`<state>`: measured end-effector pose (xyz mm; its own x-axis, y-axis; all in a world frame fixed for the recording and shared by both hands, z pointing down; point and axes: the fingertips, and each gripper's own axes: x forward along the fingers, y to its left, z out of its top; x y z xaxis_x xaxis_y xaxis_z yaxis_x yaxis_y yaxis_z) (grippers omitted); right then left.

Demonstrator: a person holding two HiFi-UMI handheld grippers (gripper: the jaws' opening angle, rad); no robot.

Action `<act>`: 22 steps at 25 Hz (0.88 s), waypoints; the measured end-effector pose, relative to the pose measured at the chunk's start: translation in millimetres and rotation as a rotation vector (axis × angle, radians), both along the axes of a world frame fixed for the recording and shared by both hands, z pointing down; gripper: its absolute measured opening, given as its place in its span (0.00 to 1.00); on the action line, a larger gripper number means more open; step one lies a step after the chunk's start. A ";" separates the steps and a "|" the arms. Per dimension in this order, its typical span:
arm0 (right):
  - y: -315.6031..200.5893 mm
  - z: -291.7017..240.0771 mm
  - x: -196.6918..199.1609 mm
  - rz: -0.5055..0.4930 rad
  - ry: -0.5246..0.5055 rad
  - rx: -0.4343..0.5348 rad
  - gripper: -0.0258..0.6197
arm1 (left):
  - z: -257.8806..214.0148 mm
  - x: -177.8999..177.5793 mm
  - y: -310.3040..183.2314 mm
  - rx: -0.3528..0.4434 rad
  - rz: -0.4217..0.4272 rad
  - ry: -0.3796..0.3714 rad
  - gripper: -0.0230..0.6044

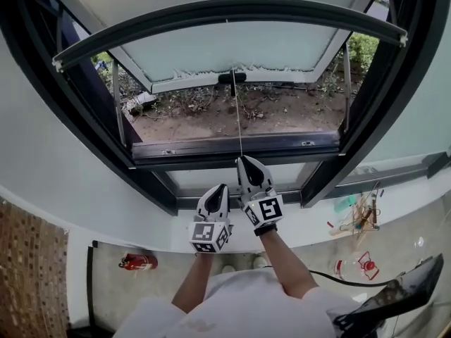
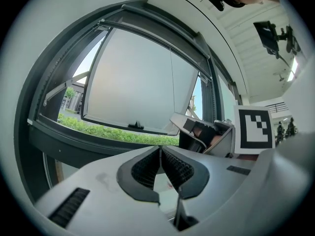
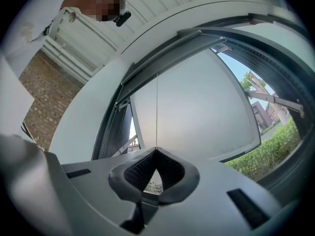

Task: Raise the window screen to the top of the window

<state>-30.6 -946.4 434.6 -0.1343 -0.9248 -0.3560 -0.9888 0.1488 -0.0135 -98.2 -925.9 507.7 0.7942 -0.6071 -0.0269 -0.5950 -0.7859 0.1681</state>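
The window screen's dark bottom rail (image 1: 225, 11) arches high across the window opening in the head view. A thin pull cord (image 1: 239, 125) hangs from its middle down to my right gripper (image 1: 242, 160), which is shut on the cord's lower end. In the right gripper view the cord (image 3: 157, 112) runs straight up from the pinched tips (image 3: 156, 149) to the rail (image 3: 162, 48). My left gripper (image 1: 219, 187) sits just left of and below the right one, shut with nothing between its jaws (image 2: 160, 149). The rail (image 2: 157, 38) also shows in the left gripper view.
Behind the rail an outward-tilted sash with frosted glass (image 1: 232, 51) stands open over soil and plants (image 1: 232, 111). The dark window frame (image 1: 232, 146) and white sill (image 1: 141, 217) lie below. A red fire extinguisher (image 1: 137, 262) and loose clutter (image 1: 359, 217) are on the floor.
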 end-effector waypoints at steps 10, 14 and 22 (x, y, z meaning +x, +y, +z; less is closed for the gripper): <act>15.7 -55.6 -10.3 -0.022 -0.012 0.100 0.04 | 1.9 -3.9 0.7 -0.013 -0.004 0.007 0.06; 20.2 -71.9 -8.9 -0.024 -0.027 0.124 0.04 | 1.8 -2.7 0.8 -0.013 -0.001 0.007 0.06; 43.3 -127.9 -13.7 0.029 0.071 0.224 0.04 | 7.0 4.0 3.8 -0.029 0.014 -0.002 0.06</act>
